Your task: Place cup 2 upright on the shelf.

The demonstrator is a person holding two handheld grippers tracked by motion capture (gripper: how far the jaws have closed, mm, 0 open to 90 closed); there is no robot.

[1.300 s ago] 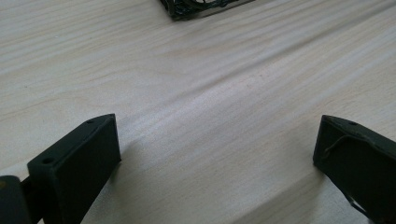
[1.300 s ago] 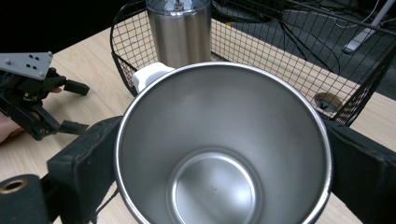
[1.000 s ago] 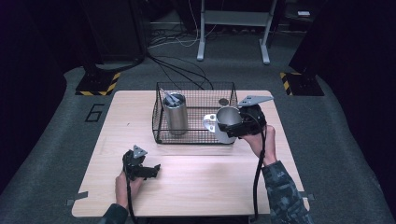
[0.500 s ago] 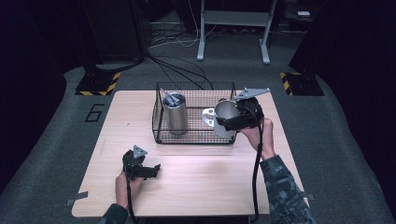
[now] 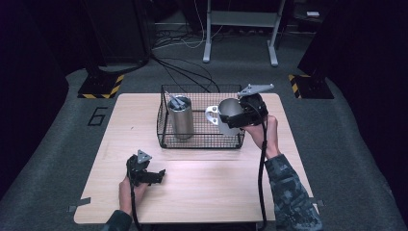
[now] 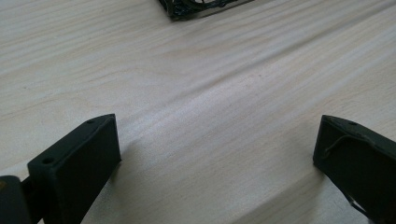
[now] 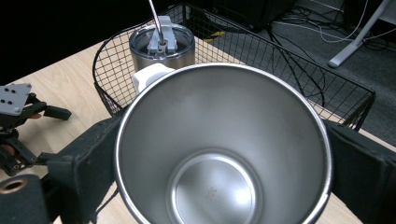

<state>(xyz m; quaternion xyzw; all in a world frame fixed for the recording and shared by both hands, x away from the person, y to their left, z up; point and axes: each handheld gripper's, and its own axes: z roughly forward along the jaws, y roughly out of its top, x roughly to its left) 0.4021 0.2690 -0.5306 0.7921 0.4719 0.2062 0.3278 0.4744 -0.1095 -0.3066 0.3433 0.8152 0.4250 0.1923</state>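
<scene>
Wooden desk [image 5: 202,192] seen from above, w/ a person's two forearms coming in from the near edge. A black wire basket [image 5: 199,139] sits at the far edge, about mid-width. Inside it, toward its left half, stands an upright steel tumbler [image 5: 181,117] w/ a grey lid and a straw through it.

The right gripper [image 5: 234,116] is raised at the basket's right end, its jaws clamped on either side of a steel cup [image 5: 227,115]. The cup is held up in the air, at the basket's right side and about level w/ its rim; can't tell if it's inside the wire or just over it. A white handle [image 5: 211,115] sticks out on the cup's left, toward the tumbler. In the right gripper view the cup [image 7: 224,158] opens toward the camera: bare shiny inside, nothing in it.

The left gripper [image 5: 155,176] rests low on the desk near the near-left corner, well apart from the basket. In the left gripper view its jaws stand wide apart w/ bare wood between them.
</scene>
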